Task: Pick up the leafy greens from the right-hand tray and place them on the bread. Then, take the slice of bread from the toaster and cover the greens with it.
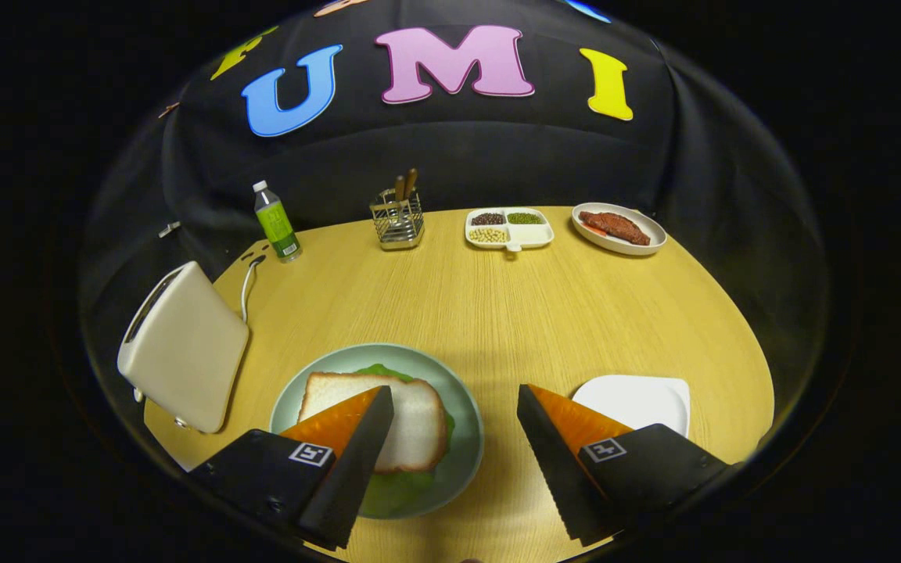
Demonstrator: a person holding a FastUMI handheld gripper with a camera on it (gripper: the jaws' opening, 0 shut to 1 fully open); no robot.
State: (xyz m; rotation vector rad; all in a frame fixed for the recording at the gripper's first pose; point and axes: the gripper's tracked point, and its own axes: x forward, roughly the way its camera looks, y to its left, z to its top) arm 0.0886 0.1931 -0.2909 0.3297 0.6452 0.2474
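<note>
A pale green plate [462,407] lies just ahead of my left finger. On it a slice of white bread [411,418] rests on top of leafy greens [392,489], whose edges stick out behind and in front of the slice. My gripper [457,403] is open above the table with nothing between its fingers; the left fingertip overlaps the bread in view. A white square tray [642,400] sits bare behind the right finger. The cream toaster [184,344] stands left of the plate; its slot is seen edge-on.
At the table's far side stand a green-labelled bottle [276,221], a wire cutlery holder [398,219], a divided dish of beans [508,227] and an oval plate with meat [619,227]. The toaster's cord [247,285] runs toward the bottle.
</note>
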